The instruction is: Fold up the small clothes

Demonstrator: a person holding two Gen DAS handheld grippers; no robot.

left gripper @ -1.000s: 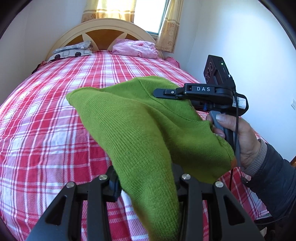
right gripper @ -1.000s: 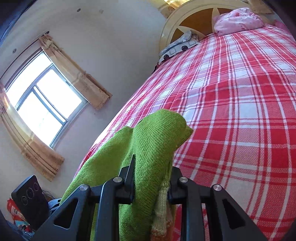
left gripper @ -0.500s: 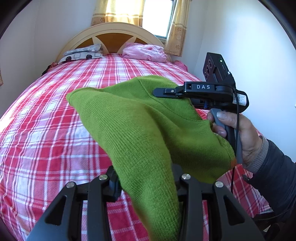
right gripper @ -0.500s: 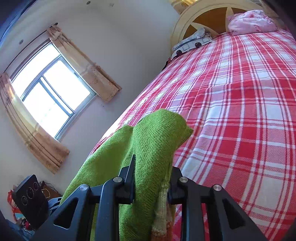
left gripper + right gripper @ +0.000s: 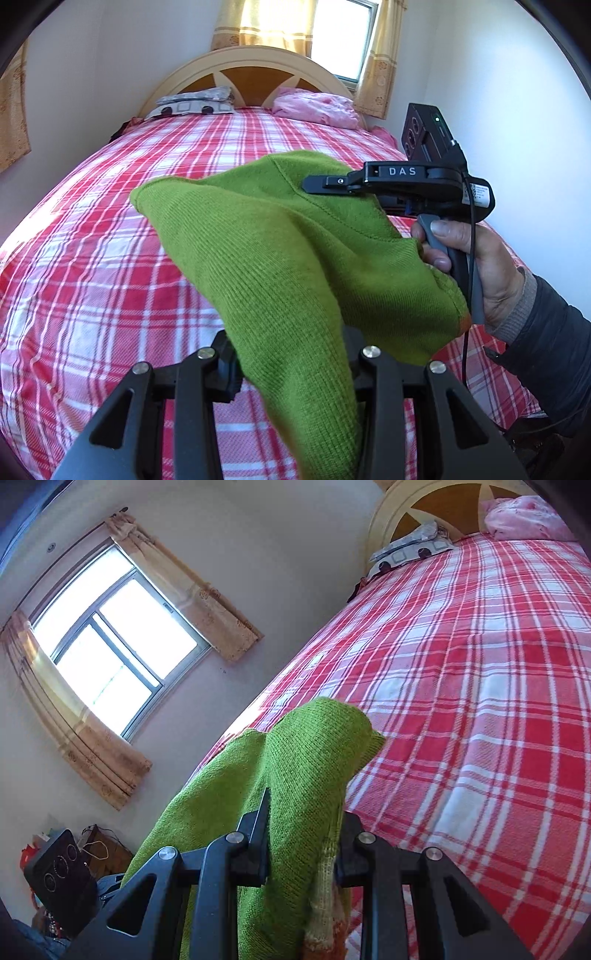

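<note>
Green ribbed knit garment (image 5: 295, 258), small, with a cream and orange trim at one edge, is held in the air over the bed, stretched between both tongs, not yet laid flat. Largest thing in view: wide bed with red and white plaid cover (image 5: 92, 277), arched wooden headboard (image 5: 255, 77) at the far end, a grey patterned pillow (image 5: 192, 103) and a crumpled pink quilt (image 5: 317, 109) against it. Curtained window (image 5: 110, 646) on the side wall.

Left tongs (image 5: 291, 365) are closed on a bunch of the green knit, fabric pinched between the pads and hanging down in front of the lens. Right tongs (image 5: 301, 843) are also clamped on the knit, near the trimmed edge; cloth rises in a hump above them. From the left wrist view the right tool, black with "DAS" lettering, sits at the garment's far side, with the person's right hand (image 5: 476, 269) squeezing the trigger handle.

Step, as I judge it: carrying or spreading the piece before laying it on the bed for the first fold. Folding not started.

Risks: both grips look like thick bunches, not clean edges, so knit could slip out when pulled taut. Stretchy fabric may sag in the middle and land wrinkled or doubled. Uneven lowering would set it down skewed. Loose fabric hides the left pads, so placement is hard to judge.
</note>
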